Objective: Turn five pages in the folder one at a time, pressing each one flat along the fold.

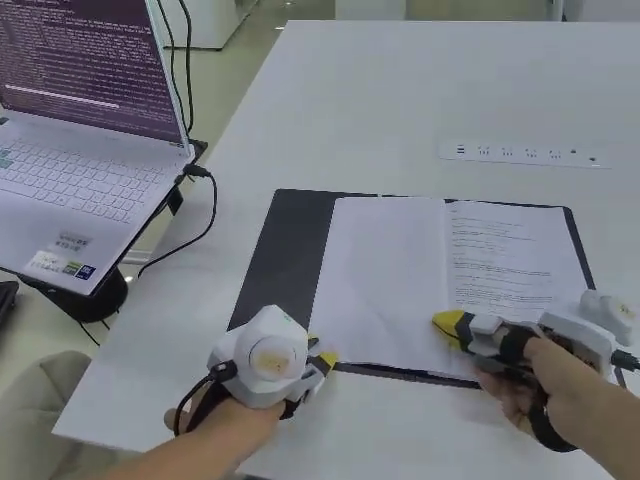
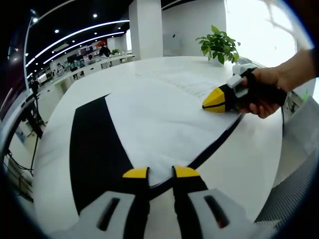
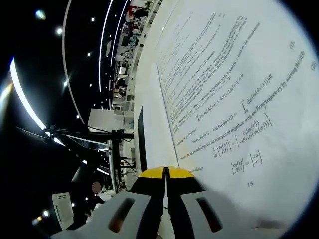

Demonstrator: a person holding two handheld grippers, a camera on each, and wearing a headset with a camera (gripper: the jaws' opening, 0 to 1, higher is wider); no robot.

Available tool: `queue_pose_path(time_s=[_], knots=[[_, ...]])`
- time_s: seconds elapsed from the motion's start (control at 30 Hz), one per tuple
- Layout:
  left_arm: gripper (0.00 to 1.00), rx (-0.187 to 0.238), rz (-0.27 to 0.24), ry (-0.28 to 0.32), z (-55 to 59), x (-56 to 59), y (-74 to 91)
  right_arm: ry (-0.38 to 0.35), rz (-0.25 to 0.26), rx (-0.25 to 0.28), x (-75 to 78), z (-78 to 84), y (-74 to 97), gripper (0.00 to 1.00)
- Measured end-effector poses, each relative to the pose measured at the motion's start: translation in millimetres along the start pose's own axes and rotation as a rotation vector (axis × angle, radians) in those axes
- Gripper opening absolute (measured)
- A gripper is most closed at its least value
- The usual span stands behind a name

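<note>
pressing step, seemingly — right gripper [image 1: 446, 322], jaws together, down at the fold of the folder [image 1: 285, 250] open on the table [image 1: 400, 100]; left gripper [image 1: 324, 359], slightly parted, at its near edge. next: pinching one page [image 1: 510, 260] alone.

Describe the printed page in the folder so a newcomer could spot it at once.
On the large white table, right of the white laptop, lies an open black folder. The printed page is its right-hand sheet. Unlike the blank white sheet on its left, it carries lines of black text.
</note>
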State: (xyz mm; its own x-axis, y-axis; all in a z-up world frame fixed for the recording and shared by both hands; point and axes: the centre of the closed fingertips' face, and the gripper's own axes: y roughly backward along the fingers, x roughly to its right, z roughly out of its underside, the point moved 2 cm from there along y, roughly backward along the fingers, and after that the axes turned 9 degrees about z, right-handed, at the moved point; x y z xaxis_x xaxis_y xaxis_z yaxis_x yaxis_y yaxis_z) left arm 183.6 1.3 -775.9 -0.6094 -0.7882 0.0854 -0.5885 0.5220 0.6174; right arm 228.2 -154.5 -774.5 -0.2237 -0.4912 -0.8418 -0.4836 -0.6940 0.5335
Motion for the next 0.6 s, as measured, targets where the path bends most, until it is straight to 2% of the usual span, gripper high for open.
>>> queue_pose_path(time_s=[0.3,0.6], knots=[[0.16,0.001,-0.002,0.008,0.1,0.2,0.0,0.002,-0.002,-0.035,10.3,32.8,19.4,0.0],[0.16,-0.004,-0.008,0.04,0.3,-0.4,-0.4,-0.009,0.005,-0.044,18.0,50.3,34.7,0.0]])
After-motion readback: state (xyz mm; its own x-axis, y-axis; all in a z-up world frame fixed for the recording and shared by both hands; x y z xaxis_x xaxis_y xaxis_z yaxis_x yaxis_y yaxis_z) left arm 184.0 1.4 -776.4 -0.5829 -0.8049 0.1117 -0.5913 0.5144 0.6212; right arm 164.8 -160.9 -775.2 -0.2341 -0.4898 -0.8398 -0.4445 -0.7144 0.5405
